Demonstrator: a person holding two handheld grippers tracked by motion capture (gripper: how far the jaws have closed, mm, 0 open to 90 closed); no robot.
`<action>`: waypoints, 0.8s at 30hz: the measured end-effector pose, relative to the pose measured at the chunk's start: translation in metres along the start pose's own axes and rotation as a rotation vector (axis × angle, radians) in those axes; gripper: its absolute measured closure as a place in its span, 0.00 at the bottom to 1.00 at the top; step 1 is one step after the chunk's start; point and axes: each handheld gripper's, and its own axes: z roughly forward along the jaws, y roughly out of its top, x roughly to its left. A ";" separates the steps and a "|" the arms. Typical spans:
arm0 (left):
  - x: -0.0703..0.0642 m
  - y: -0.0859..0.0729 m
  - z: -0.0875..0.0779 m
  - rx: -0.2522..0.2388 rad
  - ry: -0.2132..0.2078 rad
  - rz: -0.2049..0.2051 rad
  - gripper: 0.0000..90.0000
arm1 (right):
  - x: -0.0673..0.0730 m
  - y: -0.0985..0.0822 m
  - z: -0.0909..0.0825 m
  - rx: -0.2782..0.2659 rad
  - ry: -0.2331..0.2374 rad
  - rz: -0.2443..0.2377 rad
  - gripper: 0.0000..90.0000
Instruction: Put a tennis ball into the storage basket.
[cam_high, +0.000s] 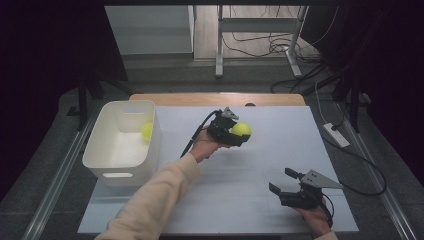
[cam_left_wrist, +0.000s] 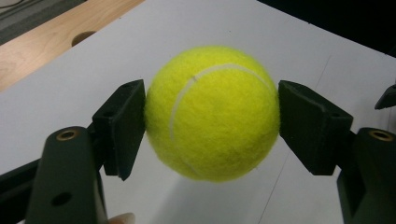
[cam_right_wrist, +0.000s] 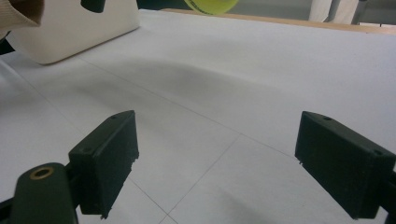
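Left gripper pinches a tennis ball above the table, the white bin off to its left; right gripper spread, idle

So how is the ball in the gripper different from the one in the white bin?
The held tennis ball is clamped between the left gripper's pads above the white table, while the other ball lies loose inside the white bin. The held one shows whole, seam and all; the binned one is partly hidden by the bin's wall. Both are yellow-green and look alike in size.
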 end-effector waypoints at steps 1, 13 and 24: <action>0.001 0.000 -0.002 0.001 0.001 0.003 0.31 | 0.000 0.000 0.000 0.001 0.001 -0.002 0.15; 0.004 -0.004 -0.027 -0.026 0.018 -0.014 0.31 | 0.001 0.000 0.000 0.003 0.002 -0.007 0.15; 0.005 -0.007 -0.046 -0.036 0.027 -0.003 0.31 | 0.001 0.001 0.001 0.002 0.002 -0.009 0.15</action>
